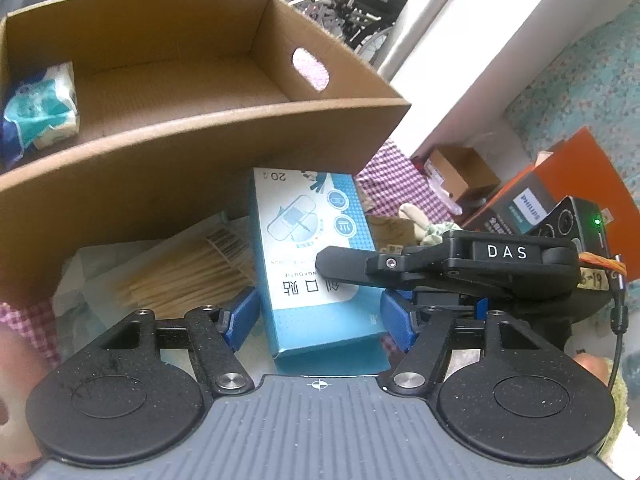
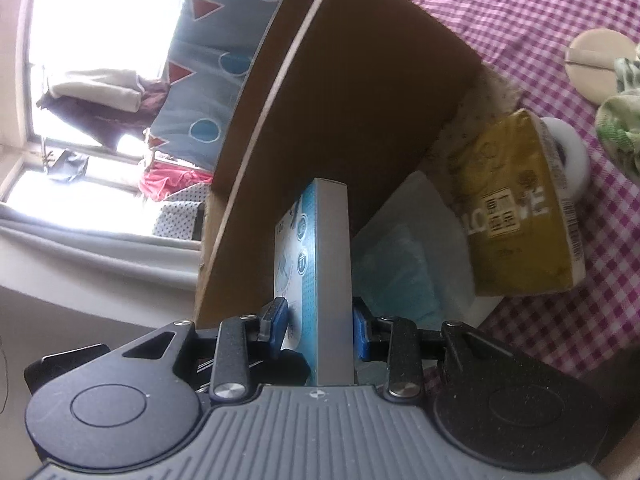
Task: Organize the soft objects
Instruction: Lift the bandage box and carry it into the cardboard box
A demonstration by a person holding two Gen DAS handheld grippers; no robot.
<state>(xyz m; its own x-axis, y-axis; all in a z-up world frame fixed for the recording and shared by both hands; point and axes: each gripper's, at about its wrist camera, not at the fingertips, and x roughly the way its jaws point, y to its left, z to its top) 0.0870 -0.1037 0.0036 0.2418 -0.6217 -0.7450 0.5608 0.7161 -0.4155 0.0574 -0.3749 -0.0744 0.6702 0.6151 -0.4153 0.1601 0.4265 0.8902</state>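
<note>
Here the blue plaster box sits between both pairs of jaws at once. The right gripper is clamped on it across its narrow grey side, both blue pads pressed flat to the card. The left gripper brackets its wide printed face; its pads look to touch the 2 long edges, though whether they press I cannot tell. The box's far end almost meets the near wall of the open cardboard box, whose rim stands above it. Inside that box, a teal tissue pack leans in the left corner and the rest of the floor is bare. Beside the blue box, a bag of cotton swabs crowds one side; a yellow tissue pack and a clear mask pouch crowd the other, on the checked cloth.
</note>
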